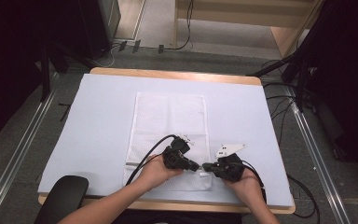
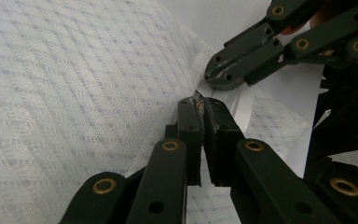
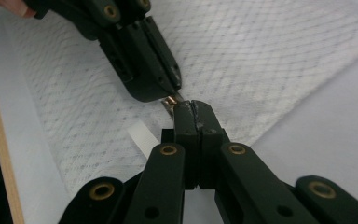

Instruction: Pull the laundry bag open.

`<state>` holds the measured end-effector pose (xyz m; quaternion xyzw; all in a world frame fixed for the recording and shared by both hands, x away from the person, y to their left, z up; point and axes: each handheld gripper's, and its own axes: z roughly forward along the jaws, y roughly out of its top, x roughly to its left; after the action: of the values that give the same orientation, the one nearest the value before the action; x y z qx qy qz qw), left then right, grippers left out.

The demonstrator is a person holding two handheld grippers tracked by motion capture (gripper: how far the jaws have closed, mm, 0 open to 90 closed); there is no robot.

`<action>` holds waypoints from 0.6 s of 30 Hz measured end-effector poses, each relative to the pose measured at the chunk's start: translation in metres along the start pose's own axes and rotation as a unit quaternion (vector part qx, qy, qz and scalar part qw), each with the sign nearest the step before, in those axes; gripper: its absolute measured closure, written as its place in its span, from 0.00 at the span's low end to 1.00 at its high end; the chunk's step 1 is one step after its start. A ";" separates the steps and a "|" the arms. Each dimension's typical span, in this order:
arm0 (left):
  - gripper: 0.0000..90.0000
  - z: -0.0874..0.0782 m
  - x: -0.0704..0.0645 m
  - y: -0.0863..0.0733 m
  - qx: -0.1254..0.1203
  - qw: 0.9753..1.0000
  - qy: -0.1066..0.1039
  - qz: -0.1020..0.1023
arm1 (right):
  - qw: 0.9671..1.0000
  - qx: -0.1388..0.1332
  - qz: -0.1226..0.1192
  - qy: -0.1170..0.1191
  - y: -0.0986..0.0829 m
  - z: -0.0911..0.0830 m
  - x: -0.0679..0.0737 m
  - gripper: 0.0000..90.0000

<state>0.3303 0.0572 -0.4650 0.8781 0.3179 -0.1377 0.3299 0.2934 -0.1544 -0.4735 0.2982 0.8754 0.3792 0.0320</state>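
A white mesh bag [image 1: 168, 116] lies flat on the pale blue mat [image 1: 98, 116], its zipper end at the near right corner. My left gripper [image 1: 196, 166] and right gripper [image 1: 205, 166] meet tip to tip over that corner. In the left gripper view my left gripper [image 2: 198, 102] is shut on a small metal zipper pull [image 2: 197, 97]. The right gripper [image 2: 216, 77] comes in from the upper right onto the white fabric. In the right gripper view my right gripper [image 3: 192, 106] is shut on the bag's edge, touching the copper-coloured pull [image 3: 170, 100] under the left gripper [image 3: 168, 91].
A white label tab [image 3: 142, 137] sticks out of the bag beside the jaws. The wooden table edge [image 1: 177, 74] frames the mat. A black padded armrest [image 1: 63, 193] sits at the near left corner. Cables and dark stands lie on the floor [image 1: 284, 112] to the right.
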 end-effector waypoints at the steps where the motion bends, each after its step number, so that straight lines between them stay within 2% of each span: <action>1: 0.97 0.000 0.000 0.000 0.002 1.000 -0.001 -0.002 | 1.000 0.000 -0.004 0.004 -0.001 0.001 0.000 1.00; 4: 0.97 0.000 0.001 0.000 0.001 1.000 -0.006 -0.012 | 1.000 -0.001 -0.012 0.002 -0.001 0.001 0.001 1.00; 7: 0.98 -0.002 0.006 0.000 -0.004 0.999 -0.025 -0.029 | 1.000 -0.005 -0.012 0.005 -0.002 0.001 0.000 1.00; 12: 0.98 -0.003 0.006 -0.001 0.001 0.999 -0.030 -0.033 | 1.000 -0.006 -0.028 0.001 -0.003 0.001 0.002 1.00; 16: 0.98 -0.005 0.009 -0.001 0.005 0.998 -0.041 -0.042 | 1.000 -0.009 -0.027 0.003 -0.004 0.001 0.001 1.00; 18: 0.98 -0.006 0.009 -0.002 0.002 0.998 -0.038 -0.046 | 1.000 -0.011 -0.025 0.004 -0.005 0.001 0.001 1.00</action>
<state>0.3362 0.0663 -0.4657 0.8574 0.3447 -0.1868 0.3335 0.2908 -0.1556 -0.4772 0.2745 0.8786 0.3887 0.0410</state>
